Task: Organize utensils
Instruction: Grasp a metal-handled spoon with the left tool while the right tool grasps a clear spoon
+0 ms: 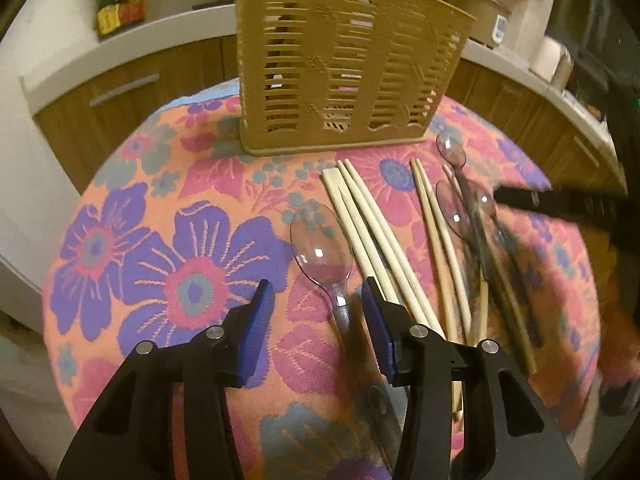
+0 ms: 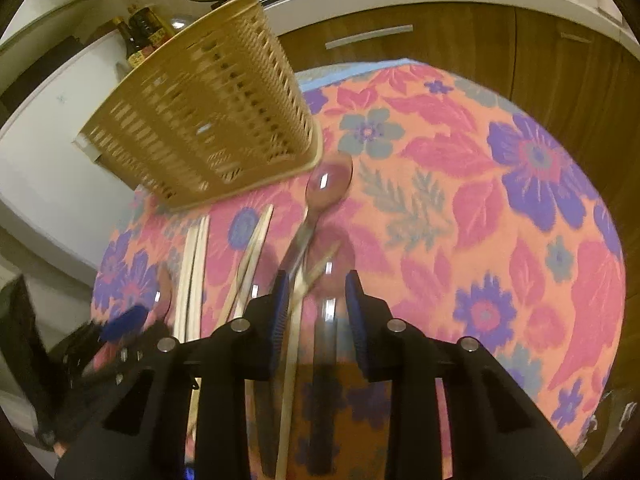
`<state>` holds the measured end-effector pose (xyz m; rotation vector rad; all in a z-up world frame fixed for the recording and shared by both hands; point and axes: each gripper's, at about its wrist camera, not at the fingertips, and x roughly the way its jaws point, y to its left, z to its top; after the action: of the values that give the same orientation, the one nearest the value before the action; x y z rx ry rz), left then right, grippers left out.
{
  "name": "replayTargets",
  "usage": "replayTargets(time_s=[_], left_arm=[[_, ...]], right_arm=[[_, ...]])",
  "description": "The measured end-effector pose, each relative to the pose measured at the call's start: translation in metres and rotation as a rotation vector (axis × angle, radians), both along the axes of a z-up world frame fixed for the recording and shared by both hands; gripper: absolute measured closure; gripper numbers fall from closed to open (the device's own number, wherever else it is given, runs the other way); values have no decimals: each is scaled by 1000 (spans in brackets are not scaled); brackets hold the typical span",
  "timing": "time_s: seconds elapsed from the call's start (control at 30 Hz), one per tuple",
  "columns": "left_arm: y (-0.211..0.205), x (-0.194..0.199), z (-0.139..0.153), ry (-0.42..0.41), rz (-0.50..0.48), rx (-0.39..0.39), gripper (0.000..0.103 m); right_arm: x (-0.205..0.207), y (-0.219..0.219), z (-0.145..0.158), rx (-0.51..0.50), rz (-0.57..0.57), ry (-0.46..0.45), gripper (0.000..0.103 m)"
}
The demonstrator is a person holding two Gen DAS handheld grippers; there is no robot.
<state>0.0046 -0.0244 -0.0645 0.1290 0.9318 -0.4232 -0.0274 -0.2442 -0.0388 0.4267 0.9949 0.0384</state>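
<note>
Bottle label (image 1: 120, 16) unreadable – left tongs (image 1: 316, 292) open astride clear spoon (image 1: 322, 248); right tongs (image 2: 316, 284) open.

Left gripper (image 1: 316, 300) pitched steeply downward from my wrist view, black arms splayed in a V, blue pads (image 1: 256, 320) facing each other with a moderate gap; nothing pressed between them as far as I can see. Right gripper (image 2: 316, 292) tilted down much the same, its blue pads (image 2: 280, 312) set closer together than the left pair, yet a clear gap between them shows and neither pad looks pressed on anything. From the right wrist view, the left gripper shows at the lower left edge as a dark, blurred shape with one blue pad visible. From the left wrist view, a black finger of the right gripper (image 1: 560, 200) reaches in from the right edge, blurred.
</note>
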Motion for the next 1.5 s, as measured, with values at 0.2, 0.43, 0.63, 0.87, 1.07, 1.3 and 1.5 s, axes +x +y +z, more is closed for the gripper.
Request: replayTargets(time_s=[0.2,0.43,0.63,0.87,1.07,1.3,1.5], left_arm=[[-1,-2,2,-22,-2,36,65],[-7,0,1,-44,-2,70,69],[-8,-2,0,-68,16,92,83],[17,8,2,-17,52,-38,102],[26,11,4,15,71,-104,102],[27,12,2,35,71,-117,102],[28,13,3,43,60,-102,94]], right_arm=[[47,-10,-13,86,-20,78,79],[62,7,-14,-5,-25,137,82],[63,22,-11,-75,21,132,102],[51,3,-3,90,25,80,102],[38,-22,1,202,54,77,102],[13,-52,-13,121,37,127,102],[5,-59,-20,107,45,133,102]])
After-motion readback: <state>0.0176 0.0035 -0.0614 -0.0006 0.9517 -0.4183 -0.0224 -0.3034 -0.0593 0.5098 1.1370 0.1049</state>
